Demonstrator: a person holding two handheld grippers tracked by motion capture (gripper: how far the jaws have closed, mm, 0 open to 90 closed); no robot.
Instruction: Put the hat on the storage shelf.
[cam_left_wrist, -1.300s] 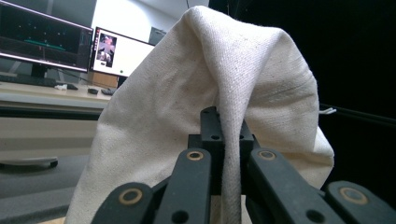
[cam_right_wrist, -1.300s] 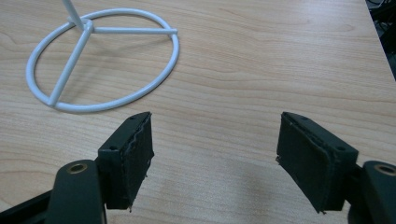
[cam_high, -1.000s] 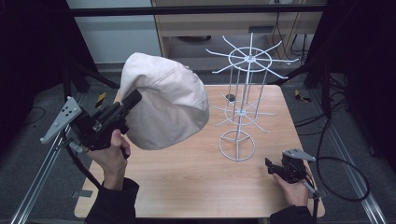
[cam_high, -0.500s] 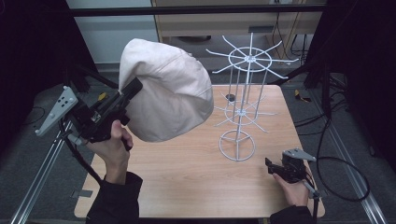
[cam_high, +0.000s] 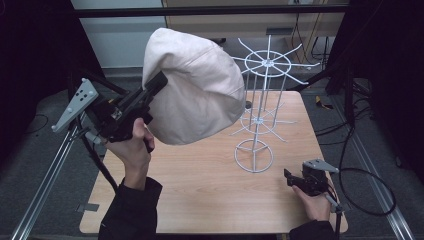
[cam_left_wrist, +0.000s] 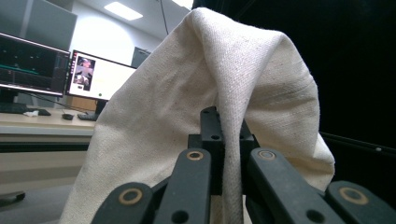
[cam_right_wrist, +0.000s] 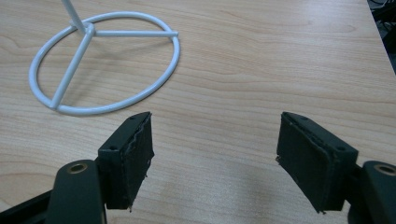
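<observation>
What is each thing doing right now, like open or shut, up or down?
Left gripper: shut on the hat, raised above the table.
Hat: cream cloth, held up in the air, hanging from the jaws.
Right gripper: open, holding nothing, low over the table.
Wire rack: white, standing upright on the table, nothing hanging on its arms.
Table: wooden, rack standing on it.

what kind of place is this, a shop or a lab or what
Probably an office or lab set up for recording, not a shop. Monitors stand on a desk in the left gripper view. The table sits between metal rails, with cables on the floor. Black curtains hang at both sides.
</observation>
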